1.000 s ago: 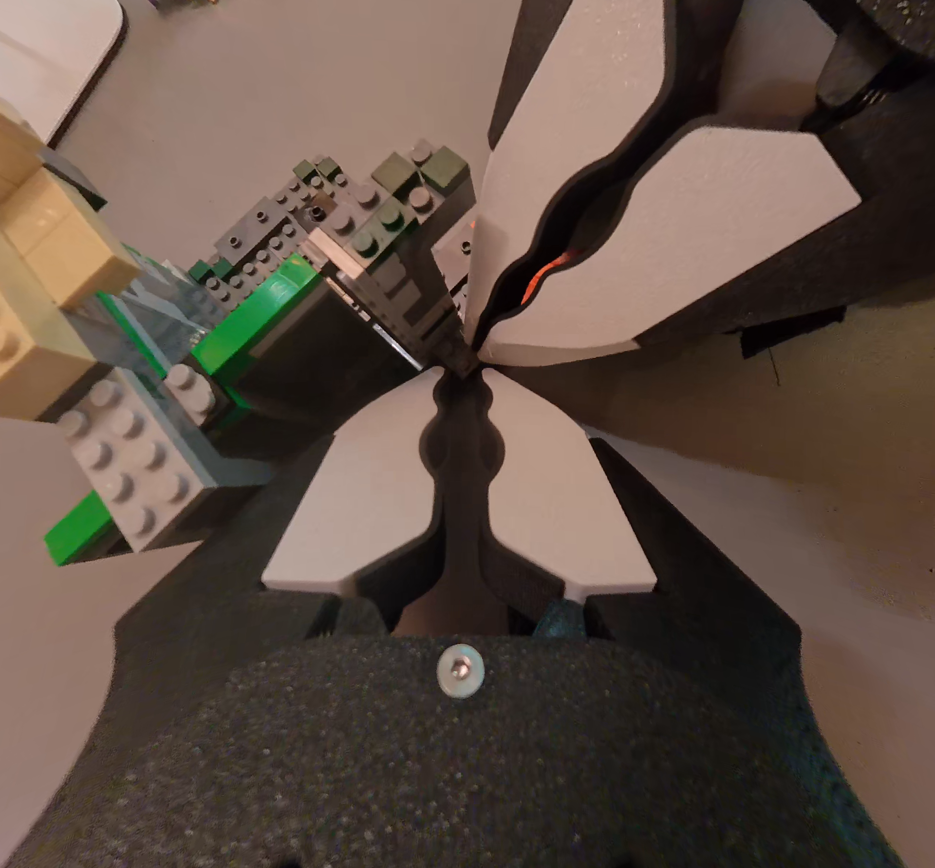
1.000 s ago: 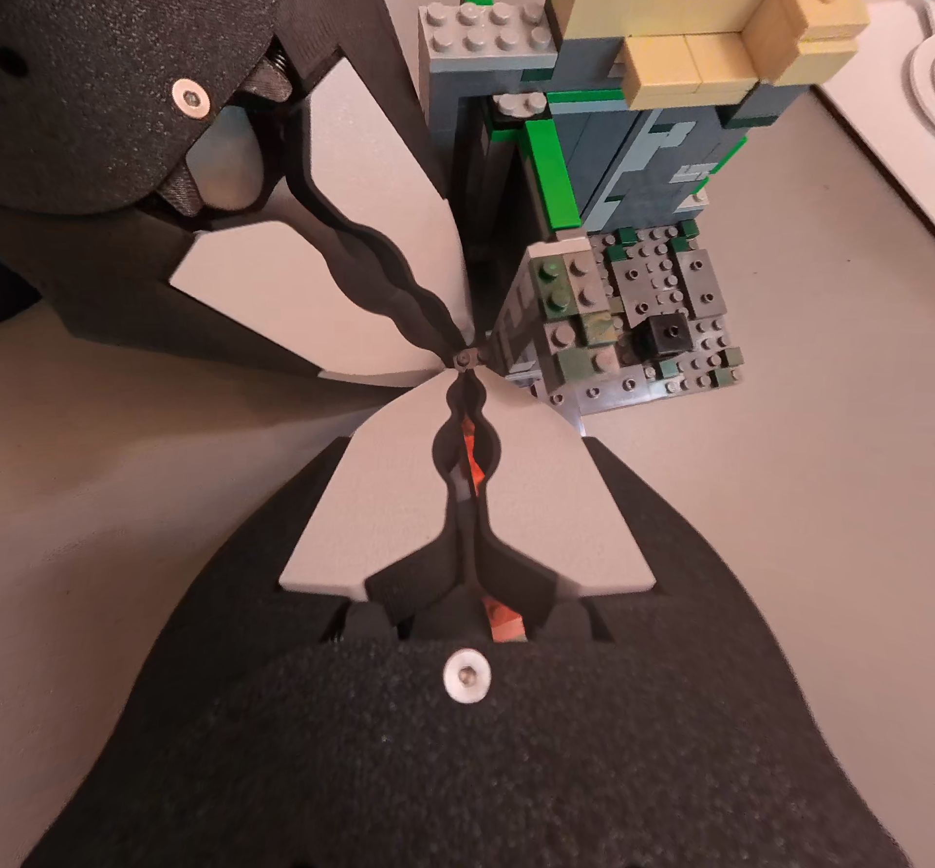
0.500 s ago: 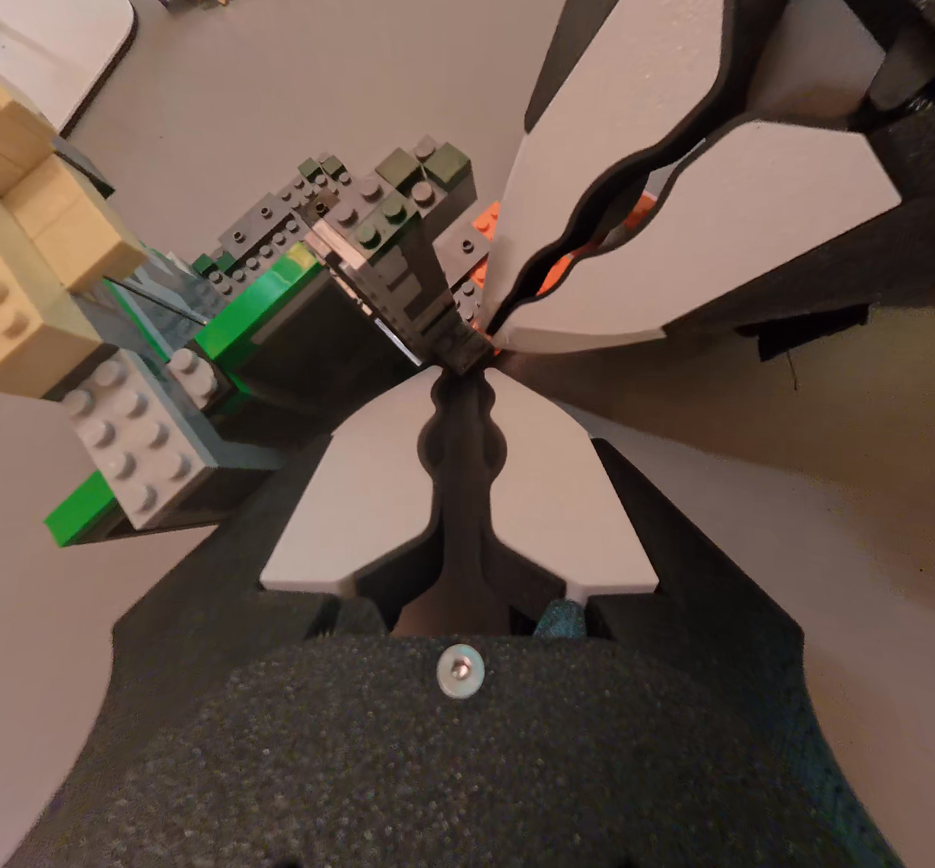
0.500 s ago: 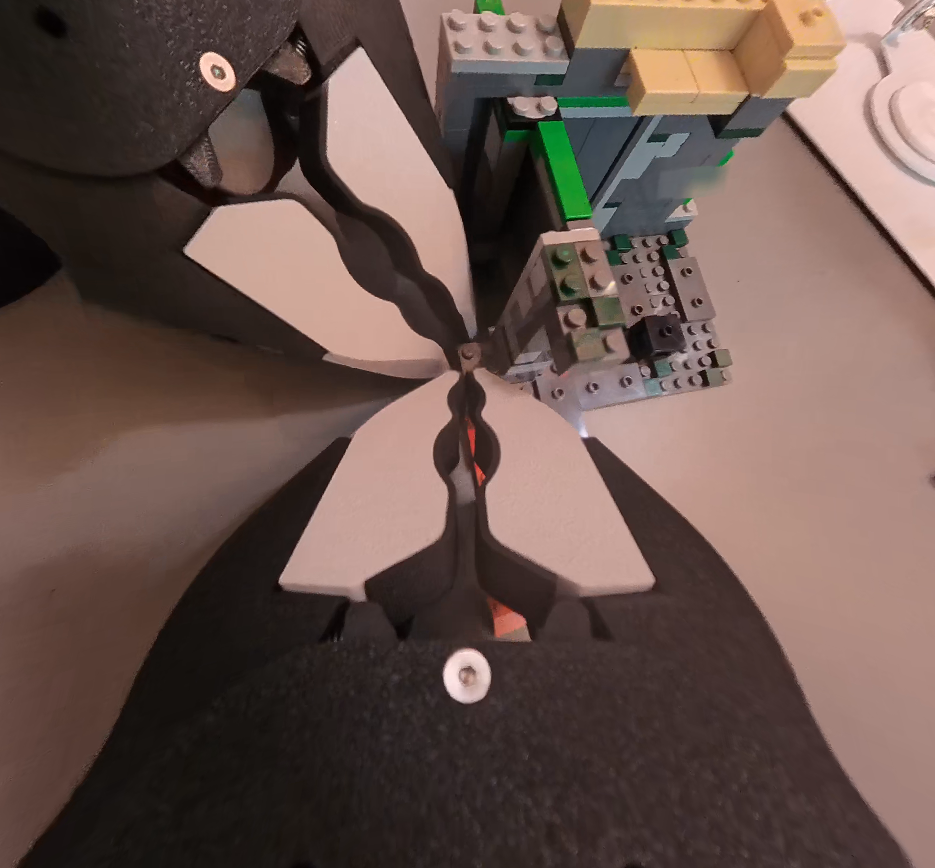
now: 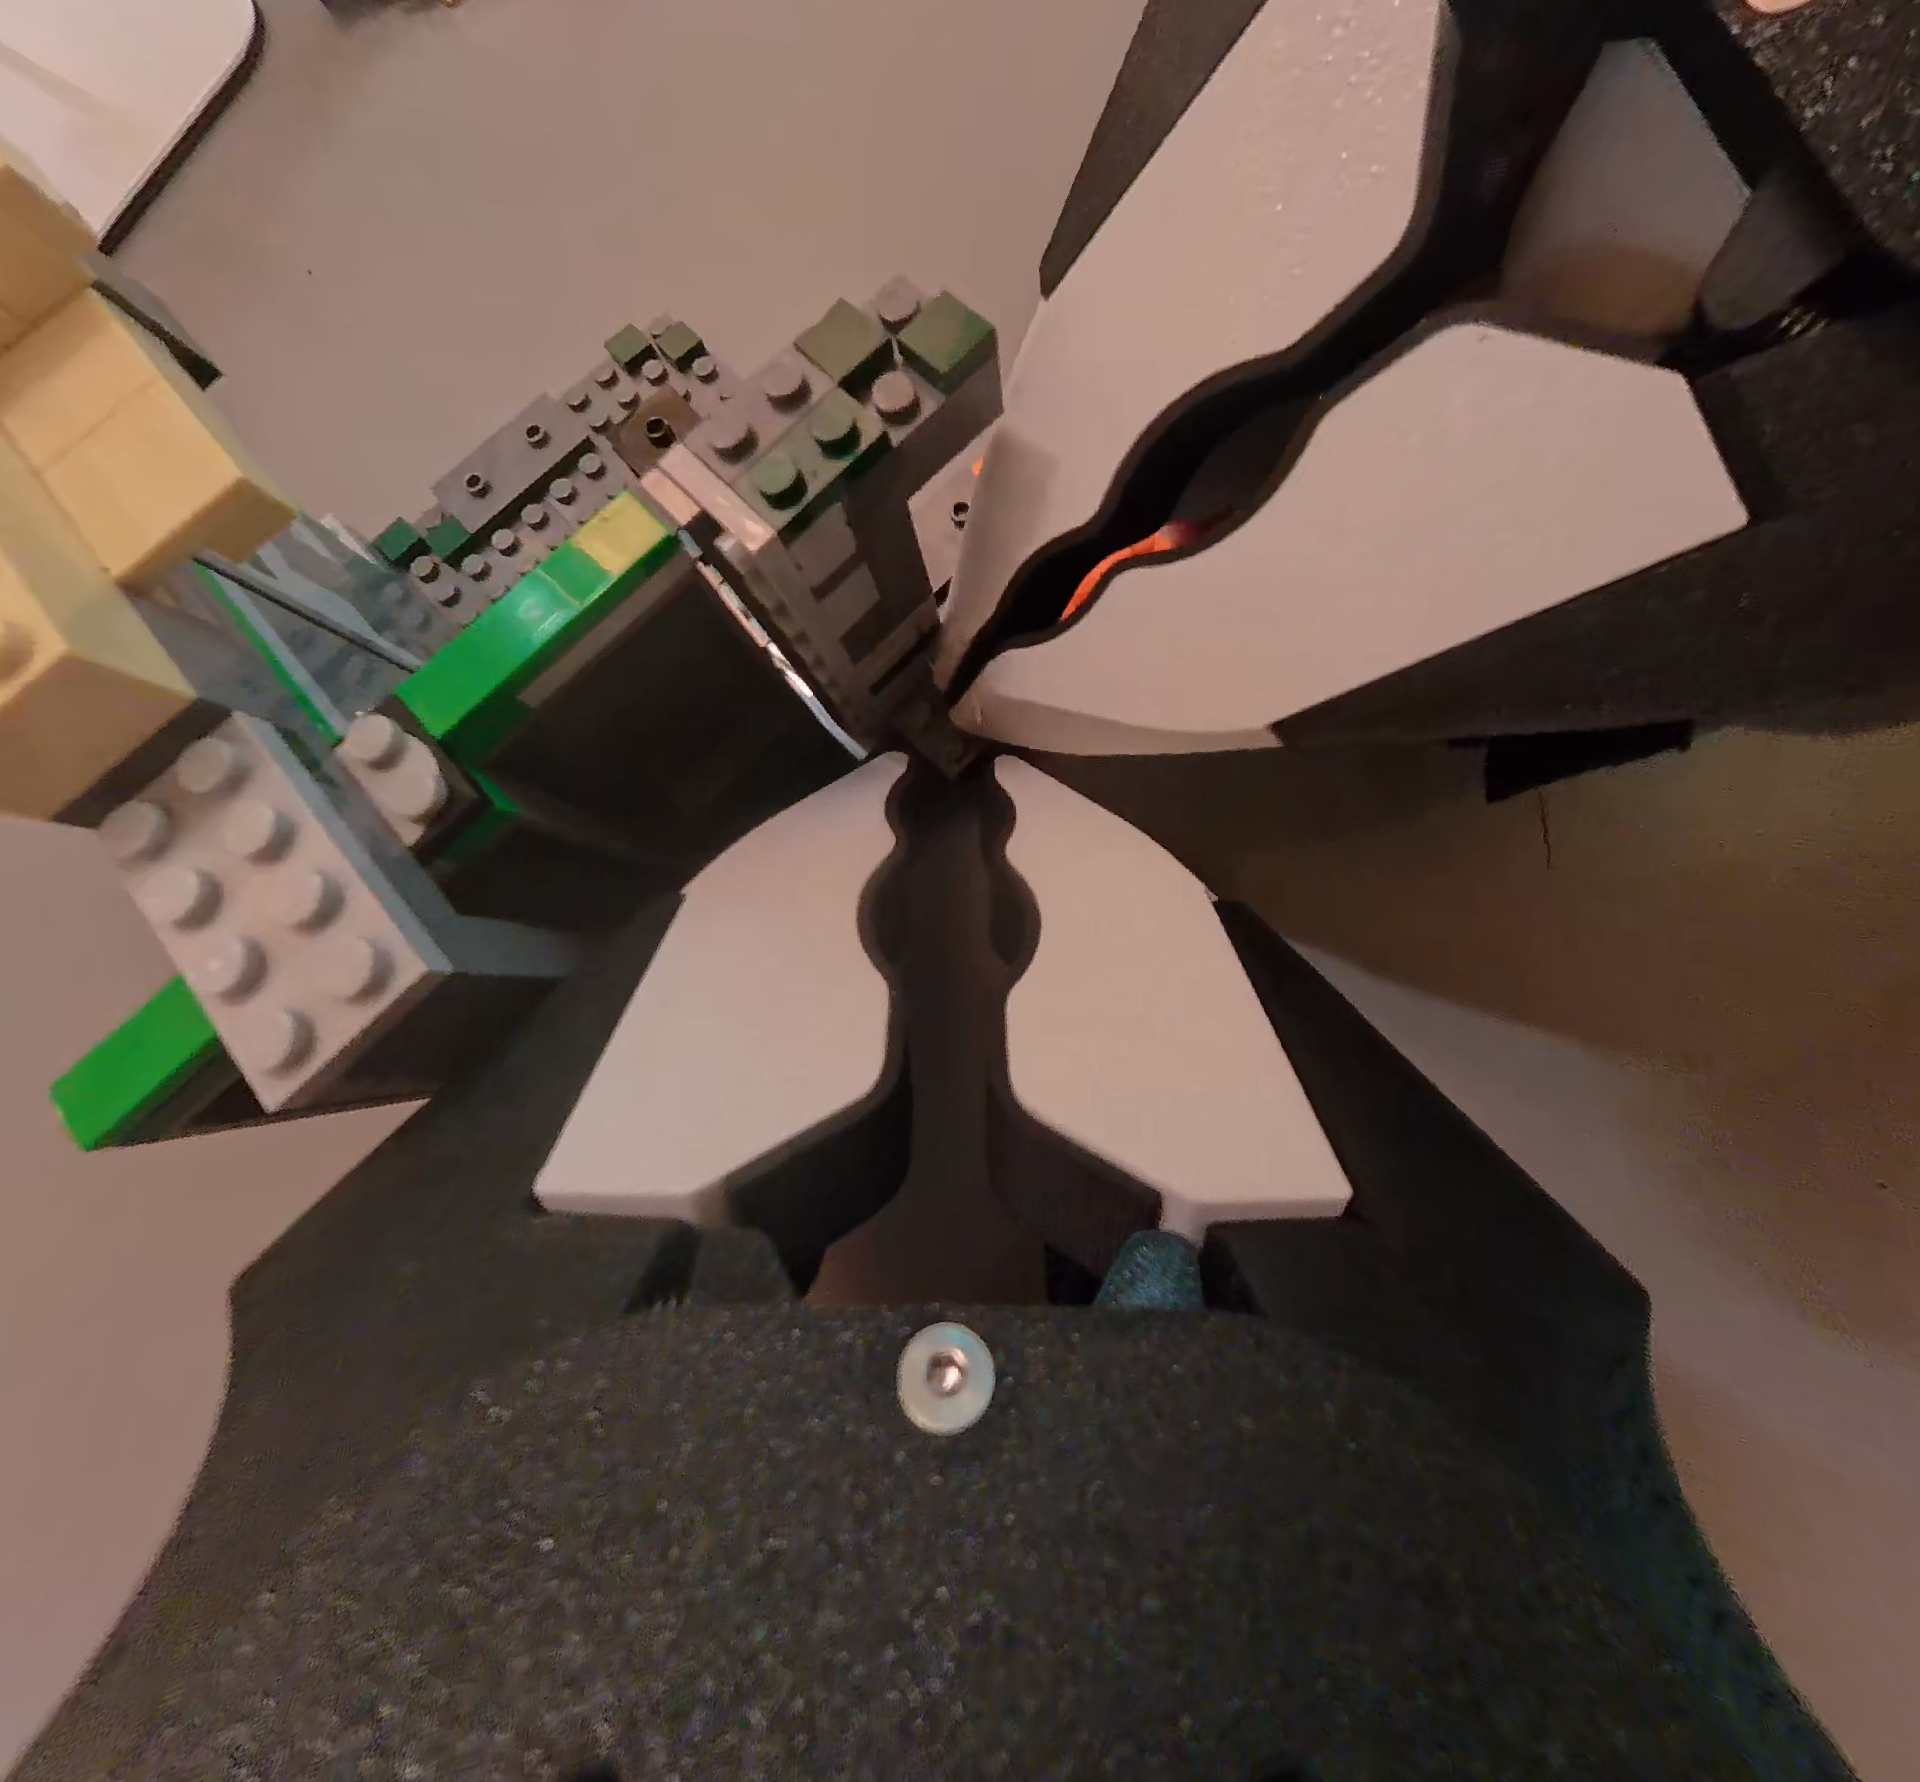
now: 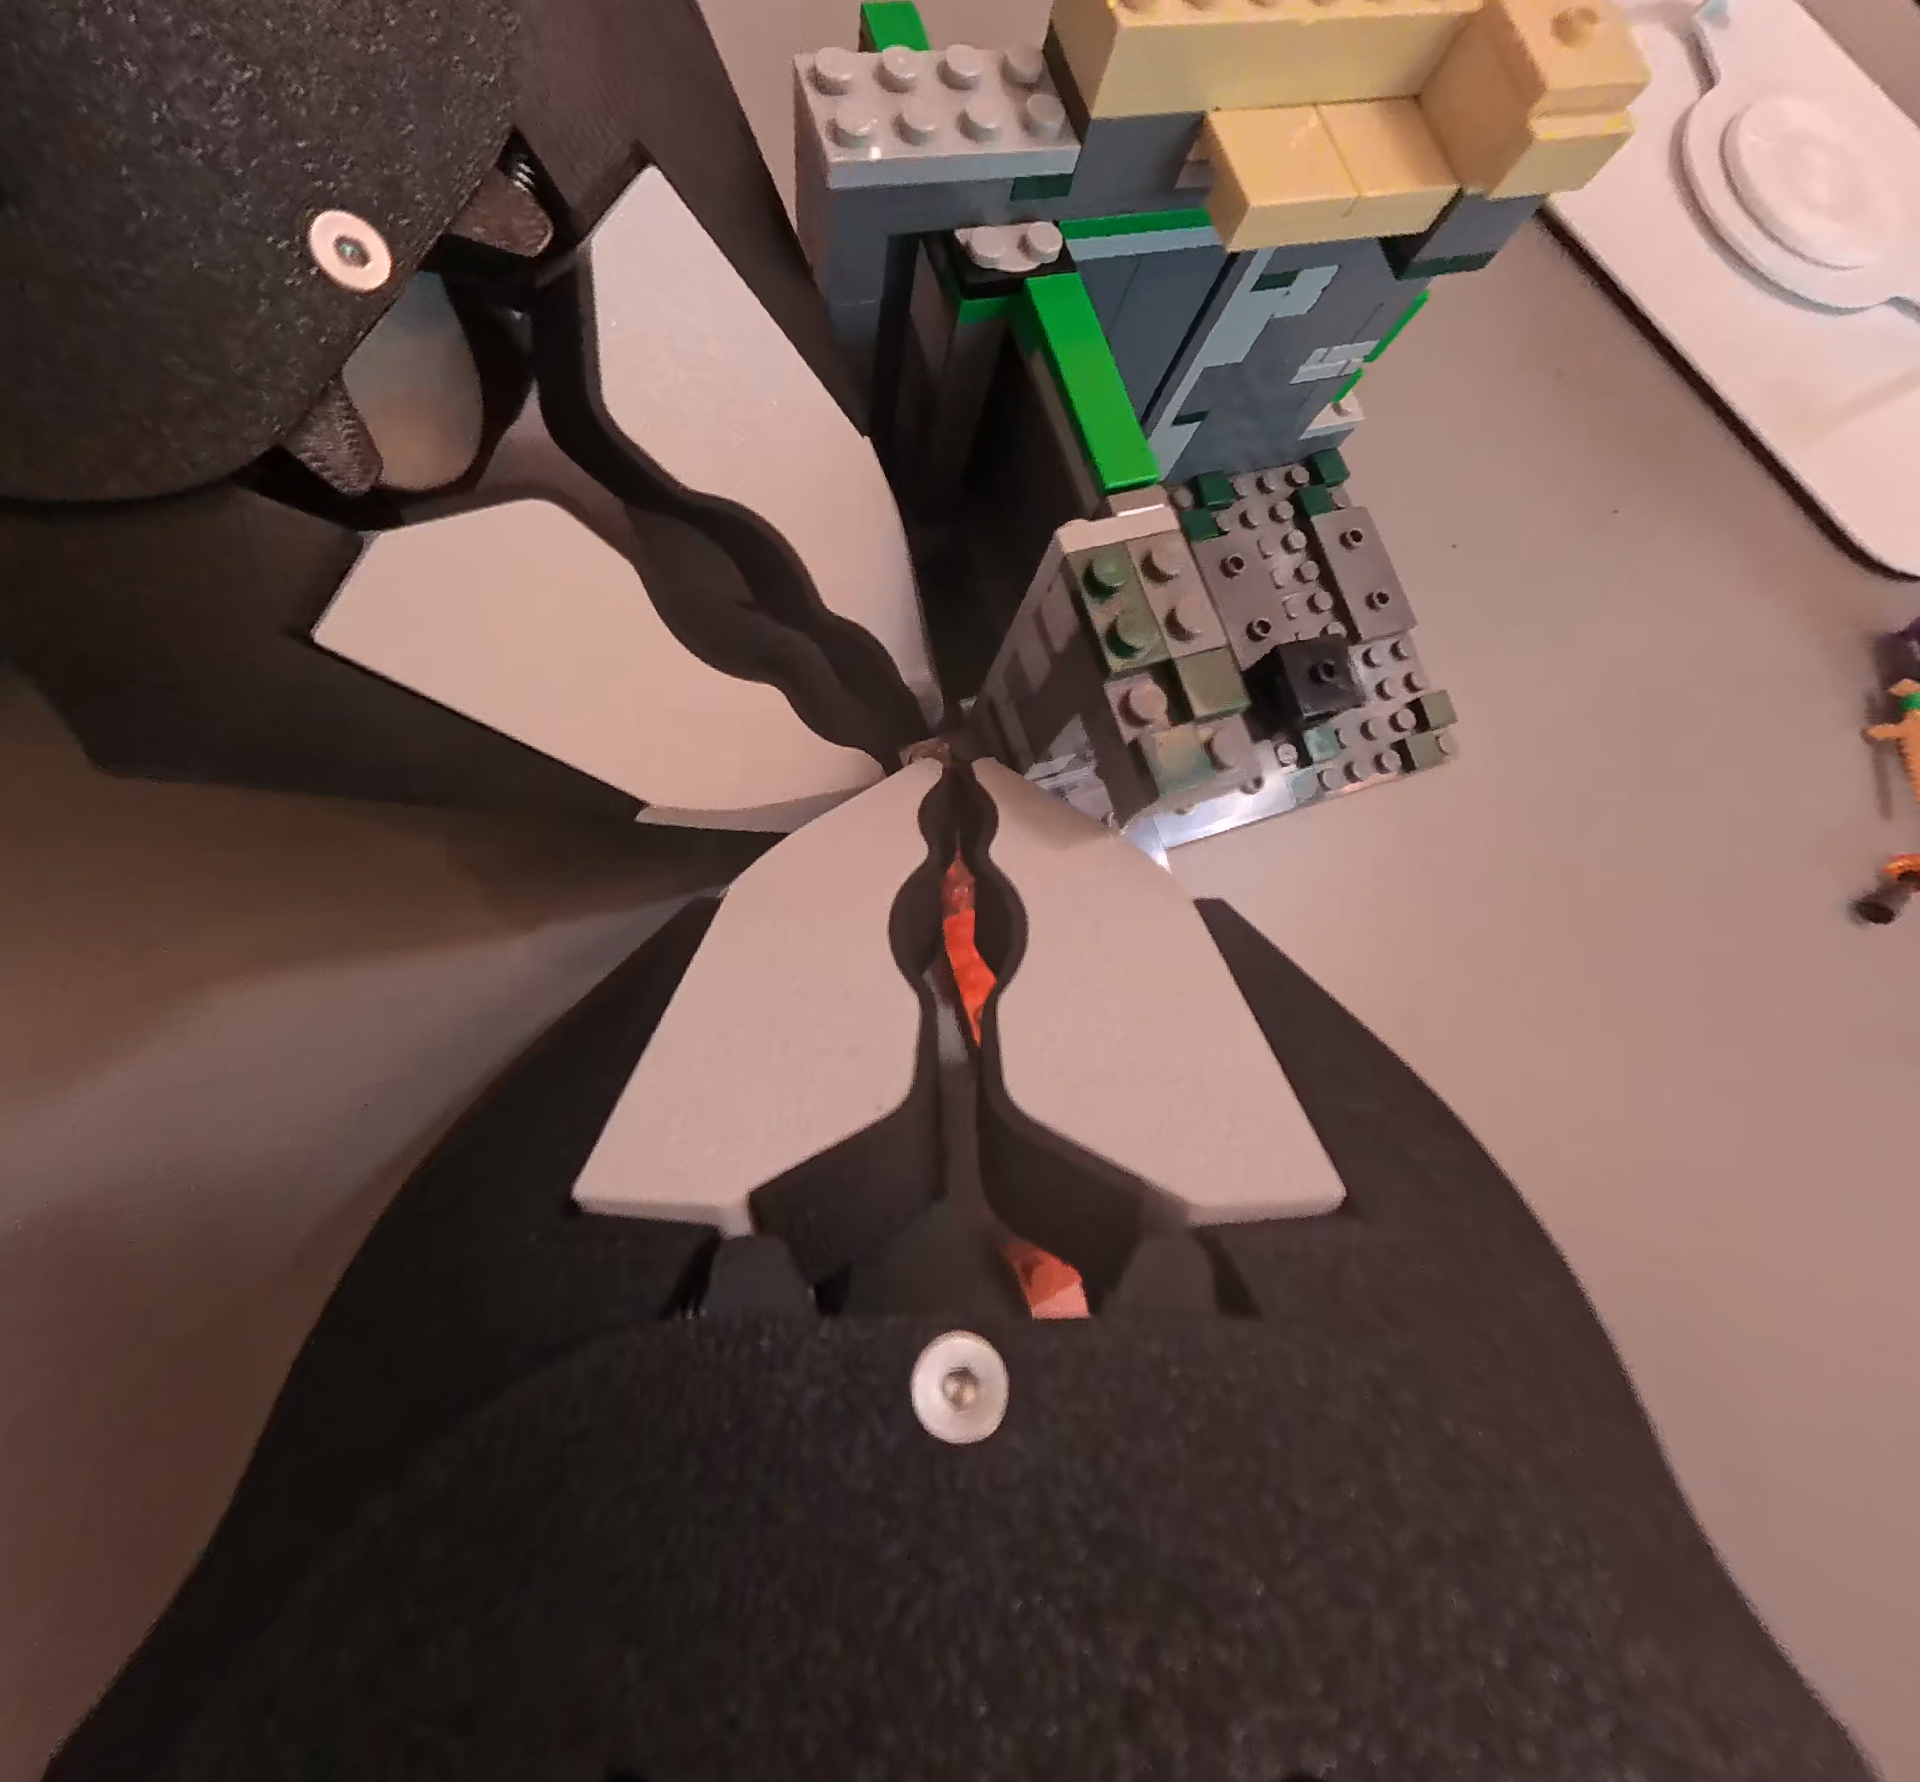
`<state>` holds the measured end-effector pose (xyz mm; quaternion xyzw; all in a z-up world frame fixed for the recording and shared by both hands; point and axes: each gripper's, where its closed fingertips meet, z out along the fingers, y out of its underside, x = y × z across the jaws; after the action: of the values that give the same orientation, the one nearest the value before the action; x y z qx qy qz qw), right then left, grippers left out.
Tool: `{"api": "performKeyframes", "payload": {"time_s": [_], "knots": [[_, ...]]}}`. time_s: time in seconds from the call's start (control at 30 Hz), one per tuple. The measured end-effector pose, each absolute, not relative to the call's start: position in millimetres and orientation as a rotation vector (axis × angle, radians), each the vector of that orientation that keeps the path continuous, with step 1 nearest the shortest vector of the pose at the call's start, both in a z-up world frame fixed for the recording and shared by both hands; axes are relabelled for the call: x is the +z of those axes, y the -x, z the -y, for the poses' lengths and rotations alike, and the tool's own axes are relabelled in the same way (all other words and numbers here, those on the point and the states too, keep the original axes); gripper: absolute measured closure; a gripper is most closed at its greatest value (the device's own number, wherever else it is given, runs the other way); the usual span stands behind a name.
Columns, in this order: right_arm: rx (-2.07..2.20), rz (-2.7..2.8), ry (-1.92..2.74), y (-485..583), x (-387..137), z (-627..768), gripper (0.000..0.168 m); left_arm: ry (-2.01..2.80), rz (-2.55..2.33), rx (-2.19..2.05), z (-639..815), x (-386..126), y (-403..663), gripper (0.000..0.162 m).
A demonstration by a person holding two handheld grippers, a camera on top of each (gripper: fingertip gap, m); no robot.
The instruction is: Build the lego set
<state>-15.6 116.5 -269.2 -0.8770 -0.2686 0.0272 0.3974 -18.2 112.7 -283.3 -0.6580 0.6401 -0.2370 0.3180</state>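
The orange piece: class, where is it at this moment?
In the right wrist view, the orange piece sits between the right gripper's closed fingers, low and central, just left of the grey stepped block of the lego build.

Tongs' tips (image 5: 951, 761) together at lego build (image 5: 582, 610), R of tower (image 6: 1247, 298).
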Motion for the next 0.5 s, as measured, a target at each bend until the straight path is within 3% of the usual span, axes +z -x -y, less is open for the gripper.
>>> {"api": "performKeyframes", "payload": {"time_s": [0.5], "knots": [[0.208, 0.657, 2.311, 15.6, -270.5, -115.2, 0.168, 1.732, -1.679, -0.623, -113.4, -283.9, 17.1, 0.151]]}}
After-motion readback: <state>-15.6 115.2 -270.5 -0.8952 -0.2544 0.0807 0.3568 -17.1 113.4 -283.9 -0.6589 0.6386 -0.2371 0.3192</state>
